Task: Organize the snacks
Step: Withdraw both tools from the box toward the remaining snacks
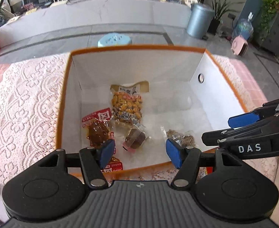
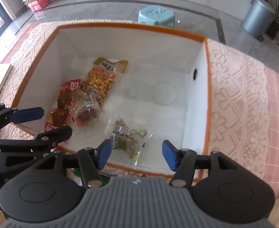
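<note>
I am holding both grippers over the orange-rimmed storage box, which is sitting on the lace tablecloth, and I am taking that box as my landmark throughout.

Inside the box, toward its left wall, the yellow peanut packet is lying flat, and the red-labelled packets of brown meat are overlapping beside it. Just toward the middle of the floor the small clear pack of brown cubes is resting. The clear cracker pack with the green label is lying close to the near wall.

The left gripper is hanging above the near-left part of the box, jaws apart, nothing between them. The right gripper is hanging above the near wall by the cracker pack, jaws also apart and empty.

What I am worrying about most is the two grippers themselves: they are crowding the same near edge of the box, each showing in the other's view, so a careless swing toward the next snack could knock them together. Next, a low pass could be catching the box's rim and dragging it across the lace. Smallest, more packets seem to be lying outside the near wall, half hidden under my grippers, so I am risking a blind, slipping pinch on slick film.
</note>
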